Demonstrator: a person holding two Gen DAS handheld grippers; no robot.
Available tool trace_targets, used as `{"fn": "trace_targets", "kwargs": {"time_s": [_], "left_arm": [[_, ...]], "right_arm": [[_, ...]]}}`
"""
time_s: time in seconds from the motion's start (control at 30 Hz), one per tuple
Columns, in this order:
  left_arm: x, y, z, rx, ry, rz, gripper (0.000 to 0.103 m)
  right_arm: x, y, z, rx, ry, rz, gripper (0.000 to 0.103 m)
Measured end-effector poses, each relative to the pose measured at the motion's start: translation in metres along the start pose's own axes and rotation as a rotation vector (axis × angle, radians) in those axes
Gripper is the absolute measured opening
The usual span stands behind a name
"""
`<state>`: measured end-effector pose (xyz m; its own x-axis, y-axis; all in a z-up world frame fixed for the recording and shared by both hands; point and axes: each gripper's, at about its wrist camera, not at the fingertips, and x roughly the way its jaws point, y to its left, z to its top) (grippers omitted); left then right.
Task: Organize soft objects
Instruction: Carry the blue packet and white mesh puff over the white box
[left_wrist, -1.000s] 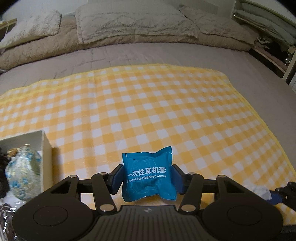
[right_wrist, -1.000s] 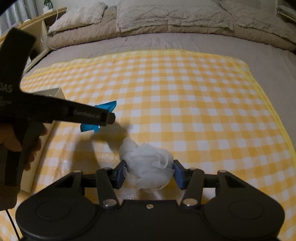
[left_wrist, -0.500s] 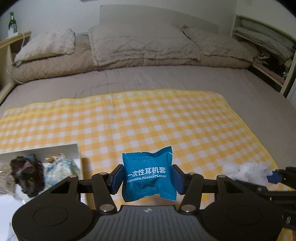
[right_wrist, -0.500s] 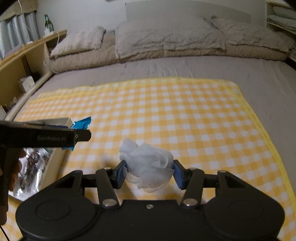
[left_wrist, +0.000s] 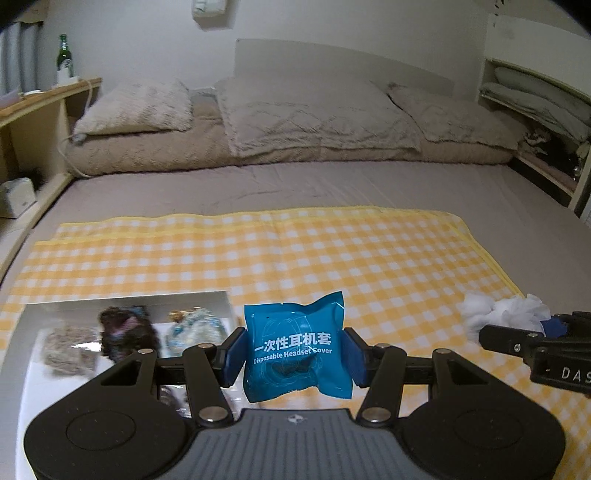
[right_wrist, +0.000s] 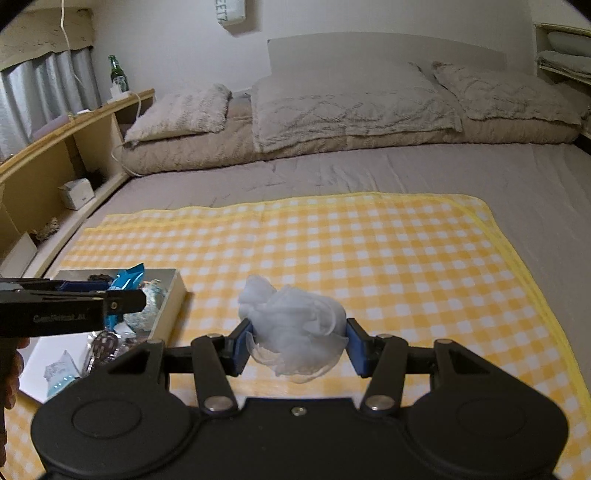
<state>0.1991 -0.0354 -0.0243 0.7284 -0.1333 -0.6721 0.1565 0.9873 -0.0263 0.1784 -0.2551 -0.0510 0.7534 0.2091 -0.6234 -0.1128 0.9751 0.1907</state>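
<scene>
Both claws were pinching soft things above the checked blanket.

Left claw (left_wrist: 293, 354) squeezed a blue headset cover packet (left_wrist: 295, 349) between its blue pads, and the packet hung in the air just beside the white box (left_wrist: 122, 301). Right claw (right_wrist: 299, 349) squeezed a fluffy white puff (right_wrist: 293, 326) in the air over the yellow checked blanket (right_wrist: 388, 258). The box sat on the blanket's left side and already had a dark furry thing (left_wrist: 123, 328) and a blue patterned pouch (left_wrist: 194, 326) inside. To do it well, I thought the left claw should go over a bare spot in the box, get low, and only then let go. The puff looked light and squashy, so the right claw should wait its turn and hold it gently, so the two claws would not bump.
</scene>
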Motion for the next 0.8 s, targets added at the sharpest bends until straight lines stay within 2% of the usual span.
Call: {"fn": "trace_targets", "kwargs": {"time_s": [0.8], "left_arm": [[-0.065, 0.119, -0.026, -0.112, -0.053, 0.148, 0.056]], "right_arm": [[0.004, 0.077, 0.015, -0.068, -0.011, 0.068, 0.053]]}}
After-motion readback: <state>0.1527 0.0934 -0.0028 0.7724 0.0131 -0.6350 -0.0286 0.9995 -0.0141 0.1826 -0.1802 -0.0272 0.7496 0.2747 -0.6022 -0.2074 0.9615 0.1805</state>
